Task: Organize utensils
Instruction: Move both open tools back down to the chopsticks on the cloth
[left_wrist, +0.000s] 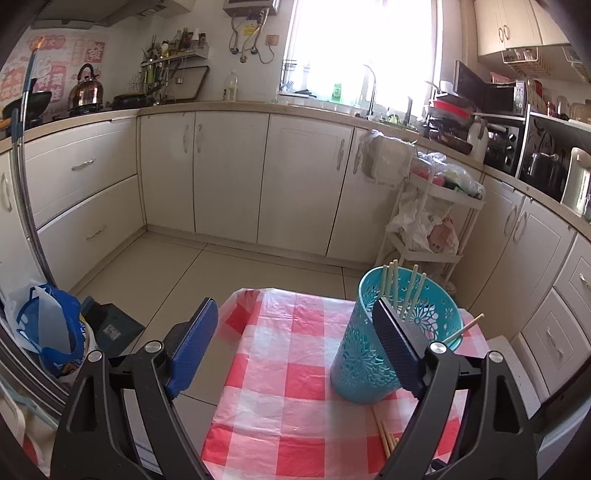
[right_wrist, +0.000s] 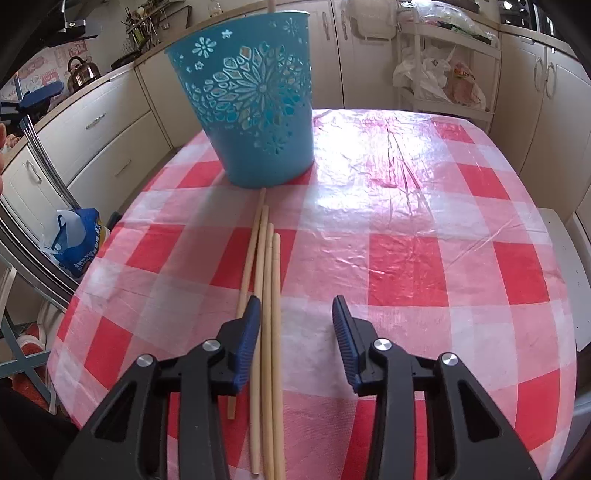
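While the right gripper (right_wrist: 295, 325) is held low over the checked tablecloth (right_wrist: 424, 266), jaws spread and empty, four chopsticks (right_wrist: 266, 295) are seen lying near to far toward the blue basket (right_wrist: 255, 110). Three lie inside the gap, beside its left pad. Farther off, the left gripper (left_wrist: 295, 332) is kept wide apart, empty.

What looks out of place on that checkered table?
Four loose pale wooden chopsticks lie flat on the red-and-white checkered tablecloth, outside the teal cut-out plastic basket where others already stand. The open right tongs hover over them.
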